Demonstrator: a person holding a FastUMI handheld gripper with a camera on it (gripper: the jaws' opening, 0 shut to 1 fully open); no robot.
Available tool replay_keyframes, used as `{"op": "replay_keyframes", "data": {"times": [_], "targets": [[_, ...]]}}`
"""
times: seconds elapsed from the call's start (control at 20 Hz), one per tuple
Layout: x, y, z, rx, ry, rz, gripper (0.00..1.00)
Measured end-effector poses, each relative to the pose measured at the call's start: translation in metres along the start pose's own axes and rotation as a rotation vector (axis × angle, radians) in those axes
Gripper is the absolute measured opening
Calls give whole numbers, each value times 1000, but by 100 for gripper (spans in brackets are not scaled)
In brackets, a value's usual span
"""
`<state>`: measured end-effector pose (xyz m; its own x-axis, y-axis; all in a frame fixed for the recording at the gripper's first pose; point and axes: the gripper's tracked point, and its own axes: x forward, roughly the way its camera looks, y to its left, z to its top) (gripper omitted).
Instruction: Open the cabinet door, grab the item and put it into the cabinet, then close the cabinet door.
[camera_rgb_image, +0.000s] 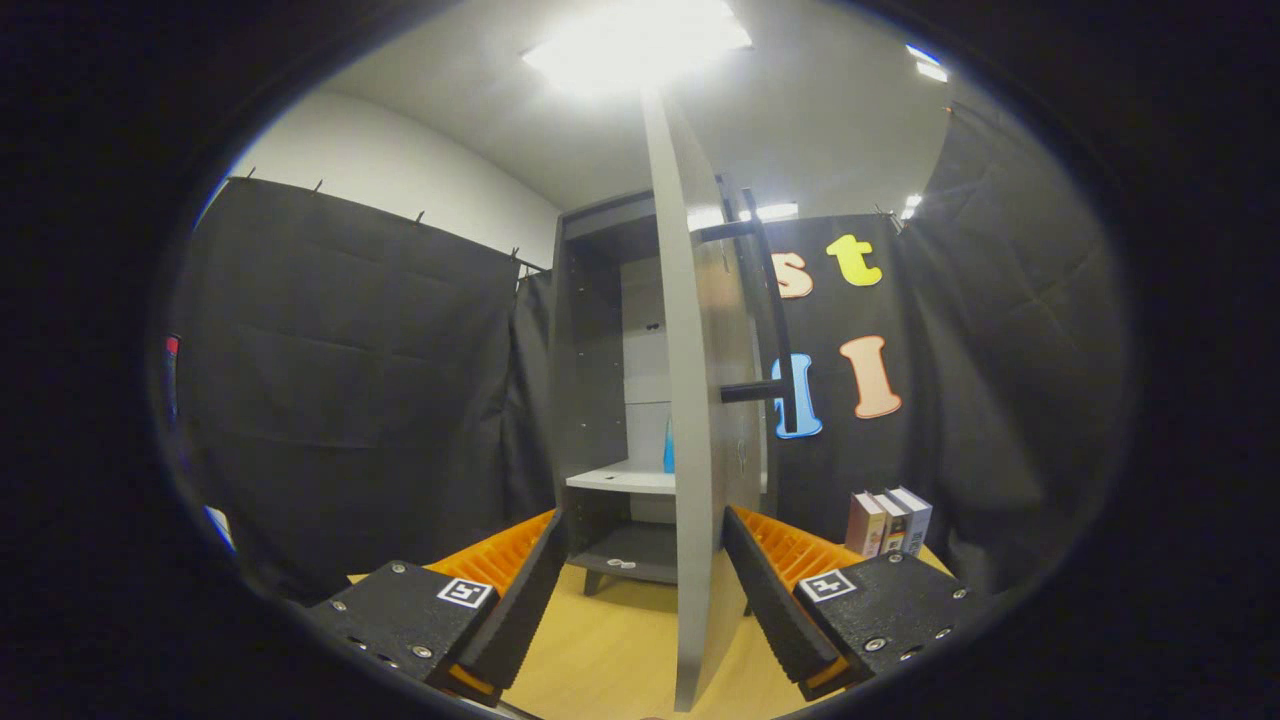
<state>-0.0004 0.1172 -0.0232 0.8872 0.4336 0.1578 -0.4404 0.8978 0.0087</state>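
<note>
We note the claw (640, 560) spread wide, gripping nothing; the edge of the open cabinet door (690, 400) stands between its fingers. Beyond, in the cabinet (600, 400), a blue item (669, 445) sits on the white shelf (620, 481). Books (888, 522) stand right of the cabinet.

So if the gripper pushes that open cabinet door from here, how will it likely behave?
The cabinet door looks like a rigid flat panel, so it should swing rather than flex. Seen edge-on between the open gripper fingers, it may slip sideways off a finger. Its long handle probably offers surer purchase.
</note>
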Motion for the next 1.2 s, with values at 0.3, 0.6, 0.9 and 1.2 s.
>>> {"op": "replay_keyframes", "data": {"times": [0.3,0.6,0.9,1.2], "targets": [[14,11,0,-9,-5,16,95],[43,32,6,-27,-18,34,95],[59,52,3,-54,-30,58,95],[80,75,6,-52,-62,80,95]]}}
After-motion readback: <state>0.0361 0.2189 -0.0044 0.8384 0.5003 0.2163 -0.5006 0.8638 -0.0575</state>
